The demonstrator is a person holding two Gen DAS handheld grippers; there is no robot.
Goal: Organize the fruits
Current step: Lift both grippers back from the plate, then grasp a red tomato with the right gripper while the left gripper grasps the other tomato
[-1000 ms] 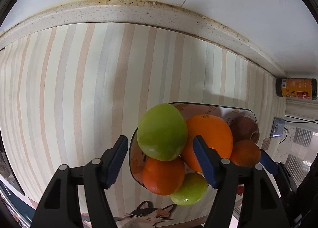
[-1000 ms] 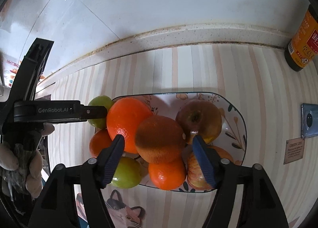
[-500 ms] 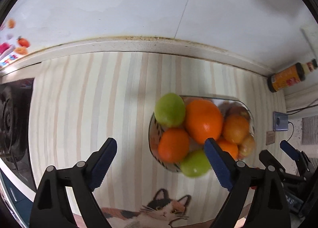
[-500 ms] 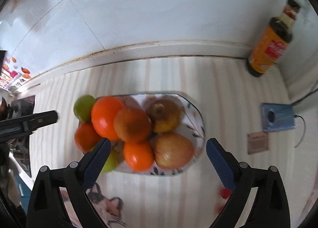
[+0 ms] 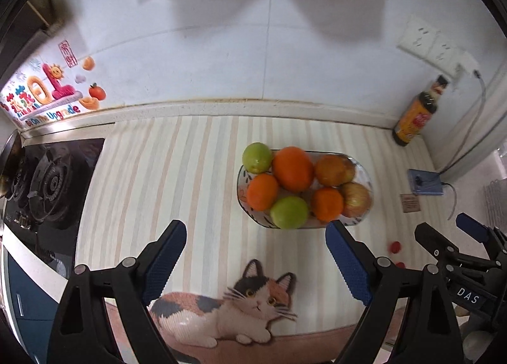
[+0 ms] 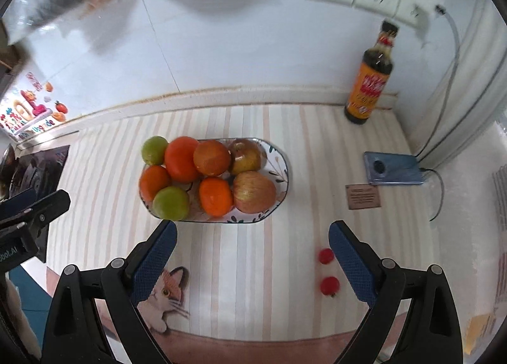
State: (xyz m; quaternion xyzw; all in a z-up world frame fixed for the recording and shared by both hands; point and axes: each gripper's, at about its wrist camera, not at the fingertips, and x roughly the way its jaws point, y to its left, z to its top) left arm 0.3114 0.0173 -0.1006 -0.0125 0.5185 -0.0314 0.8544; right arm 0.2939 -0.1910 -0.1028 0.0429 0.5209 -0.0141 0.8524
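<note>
An oval patterned plate (image 5: pixel 364 175) (image 6: pixel 282 158) on the striped mat holds several oranges, two green apples (image 5: pixel 257 157) (image 6: pixel 171 203) and two reddish apples (image 6: pixel 254 191). Two small red tomatoes (image 6: pixel 326 256) (image 6: pixel 330 285) lie on the mat in front of the plate, to its right. My left gripper (image 5: pixel 255 264) is open and empty, pulled back above the mat's cat picture. My right gripper (image 6: pixel 252 257) is open and empty, back from the plate, its right finger beside the tomatoes.
A dark sauce bottle (image 6: pixel 370 78) stands at the back right against the wall. A blue phone (image 6: pixel 393 169) on a cable and a small brown card (image 6: pixel 362 196) lie right of the plate. A gas stove (image 5: pixel 47 183) is on the left.
Both grippers have drawn back and up from the plate. The left gripper had been around the green apple on the plate's left end; that apple now rests there, free.
</note>
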